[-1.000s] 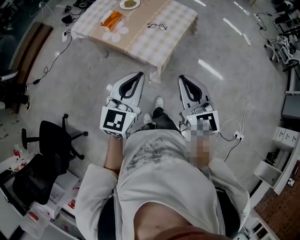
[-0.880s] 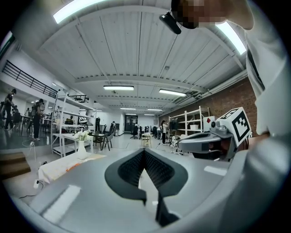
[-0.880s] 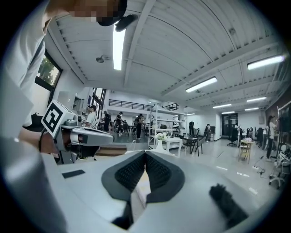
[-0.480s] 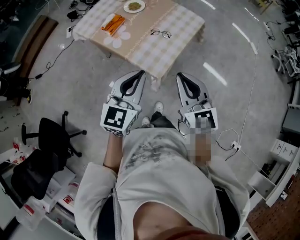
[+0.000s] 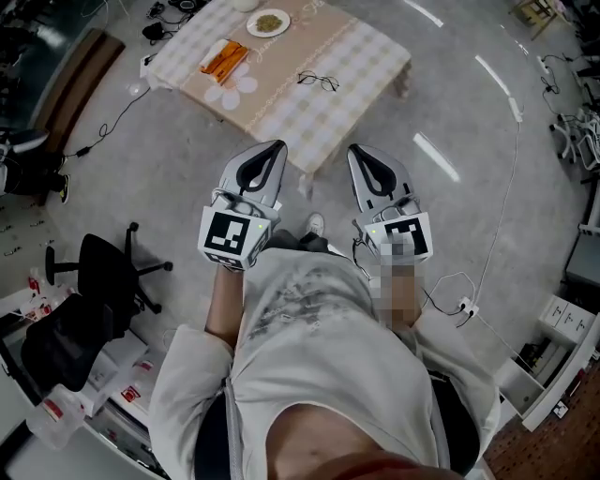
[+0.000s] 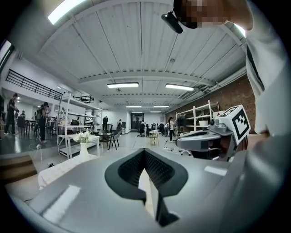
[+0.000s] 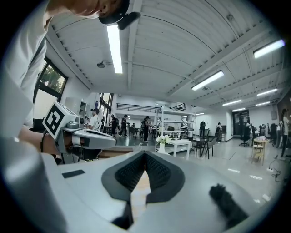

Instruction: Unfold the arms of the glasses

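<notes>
**A:** Where are the thin dark wire-framed glasses (image 5: pixel 317 81)?

**B:** On the low checked-cloth surface (image 5: pixel 361 56), at twelve o'clock from both tools and well apart from them. The left tool (image 5: pixel 278 145) and right tool (image 5: pixel 354 150) each have their jaws pressed together on nothing.

**A:** Risks?

**B:** The frame lies flat, so a pinch could snag the cloth or lever a hinge crooked. The arms look too small to judge.

**A:** Count?

**B:** One pair of glasses and two tools. One round white plate (image 5: pixel 268 21) at eleven o'clock of the glasses, one orange packet (image 5: pixel 223 58) at nine.
</notes>
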{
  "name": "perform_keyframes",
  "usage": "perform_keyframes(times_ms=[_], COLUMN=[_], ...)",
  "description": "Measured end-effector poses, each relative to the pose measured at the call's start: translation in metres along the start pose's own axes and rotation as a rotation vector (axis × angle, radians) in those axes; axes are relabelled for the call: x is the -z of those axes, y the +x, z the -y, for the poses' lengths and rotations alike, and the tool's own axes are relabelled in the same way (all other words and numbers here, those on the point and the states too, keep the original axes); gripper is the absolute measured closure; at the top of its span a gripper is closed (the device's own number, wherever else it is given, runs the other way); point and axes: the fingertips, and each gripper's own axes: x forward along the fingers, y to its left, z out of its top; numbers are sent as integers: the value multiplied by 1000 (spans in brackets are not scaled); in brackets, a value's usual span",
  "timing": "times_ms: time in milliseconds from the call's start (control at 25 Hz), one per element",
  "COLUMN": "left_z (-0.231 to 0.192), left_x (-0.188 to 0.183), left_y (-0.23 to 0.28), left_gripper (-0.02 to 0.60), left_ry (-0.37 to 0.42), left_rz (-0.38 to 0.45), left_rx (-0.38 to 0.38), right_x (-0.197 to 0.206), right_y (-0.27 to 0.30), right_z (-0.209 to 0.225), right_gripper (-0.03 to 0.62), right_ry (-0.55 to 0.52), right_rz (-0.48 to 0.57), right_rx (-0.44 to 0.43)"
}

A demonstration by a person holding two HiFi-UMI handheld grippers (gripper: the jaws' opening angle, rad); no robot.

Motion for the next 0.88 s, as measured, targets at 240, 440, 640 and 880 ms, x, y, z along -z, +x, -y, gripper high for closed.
perform_keyframes(times_ms=[240, 440, 640, 880], left_z=[-8, -20, -38, -70], left_x=[-2, 2, 5, 8], left_y=[14, 28, 48, 73], left_gripper=[572, 572, 572, 572], left_ry=[6, 0, 0, -18], left_rz=[-12, -20, -15, -20], left_rx=[-15, -15, 3, 30], right_x=[3, 8, 14, 16], right_y=[12, 28, 47, 83], right_z=[14, 25, 37, 51], right_gripper=[577, 577, 577, 577], right_ry=[13, 24, 23, 16], right_rz=[-4, -7, -23, -57], right_rx=[-21, -17, -4, 17])
